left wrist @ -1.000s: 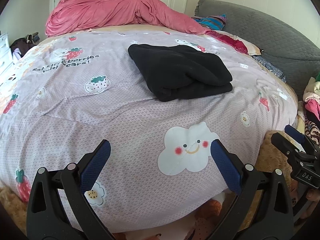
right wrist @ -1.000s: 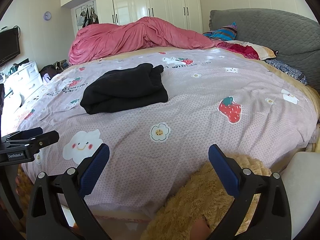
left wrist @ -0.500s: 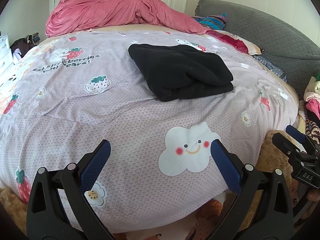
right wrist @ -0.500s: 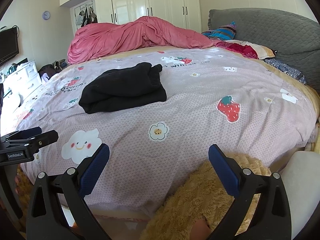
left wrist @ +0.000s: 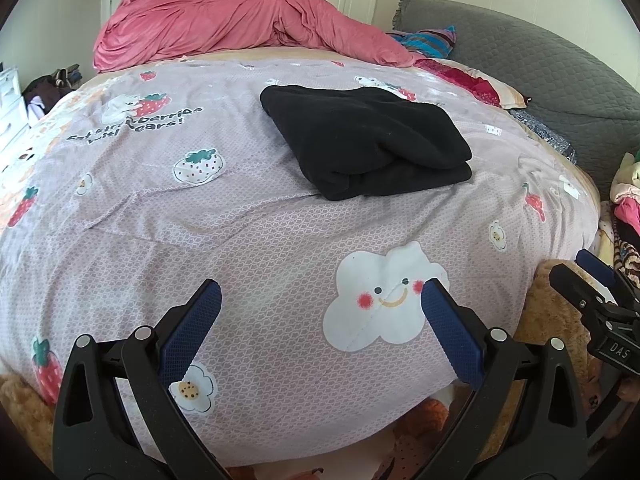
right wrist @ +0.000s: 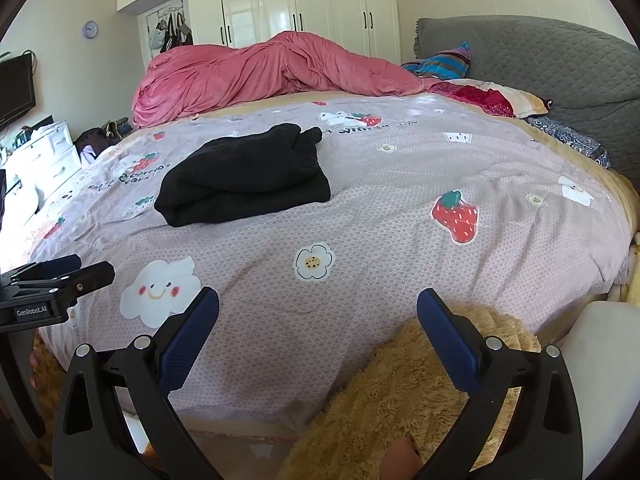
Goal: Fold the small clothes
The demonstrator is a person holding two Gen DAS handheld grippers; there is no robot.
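Observation:
A black garment lies folded in a thick bundle on the lilac patterned bedspread, near the middle of the bed. It also shows in the right wrist view, left of centre. My left gripper is open and empty, held back at the near edge of the bed, well short of the garment. My right gripper is open and empty, also at the near edge, over a tan plush throw. Each gripper shows at the side of the other's view: the right one, the left one.
A crumpled pink duvet lies across the far side of the bed. A grey quilted headboard and pillows stand at the right. A pile of clothes sits off the bed's right side. White drawers stand at the left.
Both grippers stay open and empty. The views have shifted only slightly; the black garment has not moved.

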